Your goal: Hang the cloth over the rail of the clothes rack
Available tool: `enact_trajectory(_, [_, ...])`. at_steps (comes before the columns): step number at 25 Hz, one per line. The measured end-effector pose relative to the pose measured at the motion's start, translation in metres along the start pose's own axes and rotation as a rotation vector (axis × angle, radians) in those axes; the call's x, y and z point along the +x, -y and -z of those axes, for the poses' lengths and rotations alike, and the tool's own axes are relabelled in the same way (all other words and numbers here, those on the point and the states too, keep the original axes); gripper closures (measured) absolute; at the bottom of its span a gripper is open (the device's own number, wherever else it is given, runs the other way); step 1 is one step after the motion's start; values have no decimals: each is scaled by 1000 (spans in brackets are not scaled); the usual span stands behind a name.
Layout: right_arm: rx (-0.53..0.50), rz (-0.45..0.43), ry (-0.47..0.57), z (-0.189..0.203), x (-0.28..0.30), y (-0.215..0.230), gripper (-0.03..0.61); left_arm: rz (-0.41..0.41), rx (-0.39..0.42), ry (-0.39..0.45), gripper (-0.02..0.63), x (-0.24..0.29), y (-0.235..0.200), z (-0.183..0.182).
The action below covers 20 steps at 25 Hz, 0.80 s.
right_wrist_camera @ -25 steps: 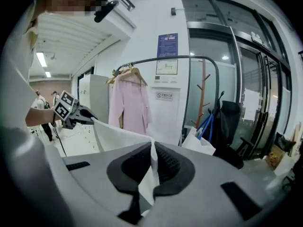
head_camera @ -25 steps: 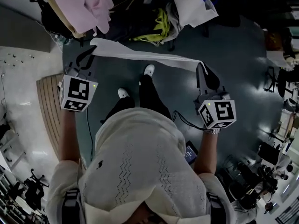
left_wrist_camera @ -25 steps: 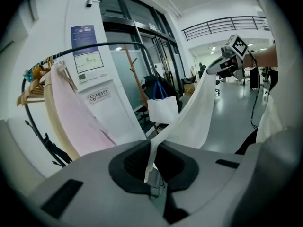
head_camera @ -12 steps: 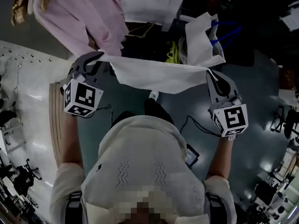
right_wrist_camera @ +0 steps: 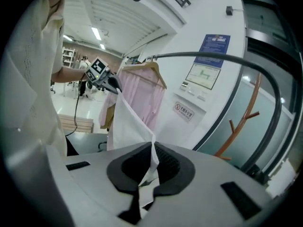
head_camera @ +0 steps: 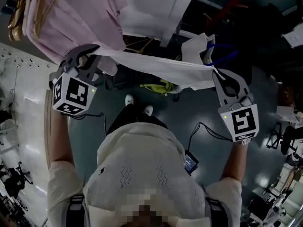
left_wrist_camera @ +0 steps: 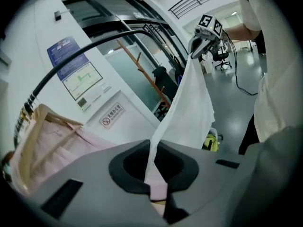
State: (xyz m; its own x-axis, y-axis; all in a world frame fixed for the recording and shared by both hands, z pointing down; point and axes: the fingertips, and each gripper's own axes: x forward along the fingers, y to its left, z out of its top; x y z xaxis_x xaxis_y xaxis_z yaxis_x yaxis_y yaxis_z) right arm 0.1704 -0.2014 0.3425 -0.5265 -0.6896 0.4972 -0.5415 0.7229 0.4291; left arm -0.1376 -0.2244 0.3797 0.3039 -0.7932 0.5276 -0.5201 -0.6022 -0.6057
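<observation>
A white cloth (head_camera: pixel 156 67) is stretched taut between my two grippers, held up at chest height in front of the person. My left gripper (head_camera: pixel 90 53) is shut on its left end, next to a pink shirt. My right gripper (head_camera: pixel 218 74) is shut on its right end. In the left gripper view the cloth (left_wrist_camera: pixel 189 108) runs up from the pinched jaws to the other gripper. The right gripper view shows the cloth (right_wrist_camera: pixel 125 126) clamped between its jaws too. The rack's dark curved rail (left_wrist_camera: pixel 94 44) arcs overhead, and this rail (right_wrist_camera: pixel 213 56) lies above and beyond the cloth.
A pink shirt (head_camera: pixel 71 18) on a wooden hanger (right_wrist_camera: pixel 151 74) hangs from the rack at the left. A white bag with blue handles (head_camera: pixel 199 44) and a yellow-green item (head_camera: pixel 158 86) lie below. An orange coat stand (right_wrist_camera: pixel 241 126) is behind the rack. A wooden slatted board (head_camera: pixel 47 122) lies at the left.
Both grippers have lifted the stretched cloth upward and forward toward the rack. The pink shirt and white panel now fill more of the head view's top.
</observation>
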Motion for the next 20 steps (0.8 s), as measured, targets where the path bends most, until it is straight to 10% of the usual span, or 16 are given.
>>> enact_trajectory(10, [-252,282,228,-162,-45,119,555,-286,407,93,589,-67,-149,-113])
enact_trajectory(20, [-436,417,185,-247,-65,183,555,-406,593,145,589,-104,-259,-175])
